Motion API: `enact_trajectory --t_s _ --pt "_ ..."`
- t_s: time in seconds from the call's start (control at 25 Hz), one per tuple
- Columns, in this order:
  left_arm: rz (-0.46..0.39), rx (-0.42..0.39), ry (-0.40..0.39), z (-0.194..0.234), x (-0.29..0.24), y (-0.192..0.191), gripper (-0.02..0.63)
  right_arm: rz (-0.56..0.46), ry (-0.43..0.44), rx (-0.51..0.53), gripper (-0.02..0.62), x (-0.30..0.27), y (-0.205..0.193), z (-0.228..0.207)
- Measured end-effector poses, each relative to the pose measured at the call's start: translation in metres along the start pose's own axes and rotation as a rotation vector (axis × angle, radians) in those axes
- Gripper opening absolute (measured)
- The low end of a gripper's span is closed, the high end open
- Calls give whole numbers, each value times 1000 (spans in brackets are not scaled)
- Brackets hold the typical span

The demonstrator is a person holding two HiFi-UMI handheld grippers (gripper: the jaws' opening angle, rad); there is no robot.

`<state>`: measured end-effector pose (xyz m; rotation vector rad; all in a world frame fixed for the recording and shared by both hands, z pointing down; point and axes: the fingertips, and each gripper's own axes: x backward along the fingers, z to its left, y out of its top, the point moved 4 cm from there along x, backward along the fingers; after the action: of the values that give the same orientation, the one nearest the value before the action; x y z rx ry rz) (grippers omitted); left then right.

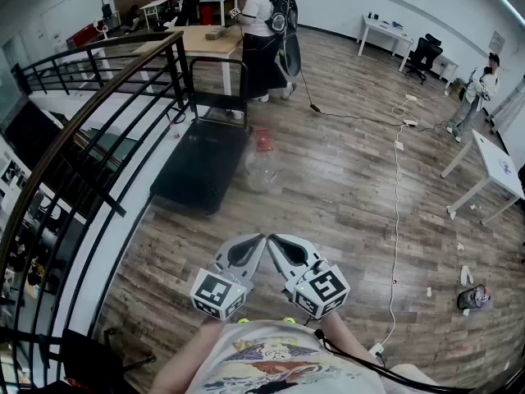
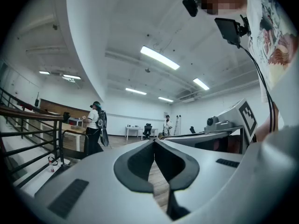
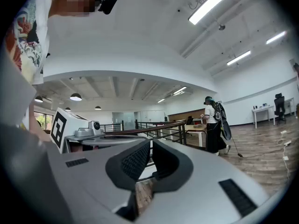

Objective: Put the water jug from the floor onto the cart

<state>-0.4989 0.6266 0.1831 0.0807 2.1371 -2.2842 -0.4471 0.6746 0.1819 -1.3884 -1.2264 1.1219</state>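
Standing well back from the water jug (image 1: 261, 167), the person held both tools level at the bottom centre of the head view. The step in hand looked like the approach, with nothing grasped yet. The left gripper (image 1: 256, 243) was clenched with its jaws together on nothing. The right gripper (image 1: 277, 243) was likewise closed and empty, and only floor showed beyond its pads.

The jug, clear with a red cap, stood on the wooden floor in the upper middle of the frame. It was just beside the right edge of the black cart (image 1: 197, 171). The next move probably called for walking closer, spreading both pairs of jaws and lowering them to the jug. A two-sided hold would likely suit its bulk before the short lift leftward onto the cart.
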Motion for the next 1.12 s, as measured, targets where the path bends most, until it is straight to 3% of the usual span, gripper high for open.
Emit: enact_trajectory --t_s 1.12 --pt "1 36 -13 11 30 -5 11 0 3 -24 31 -12 -10 27"
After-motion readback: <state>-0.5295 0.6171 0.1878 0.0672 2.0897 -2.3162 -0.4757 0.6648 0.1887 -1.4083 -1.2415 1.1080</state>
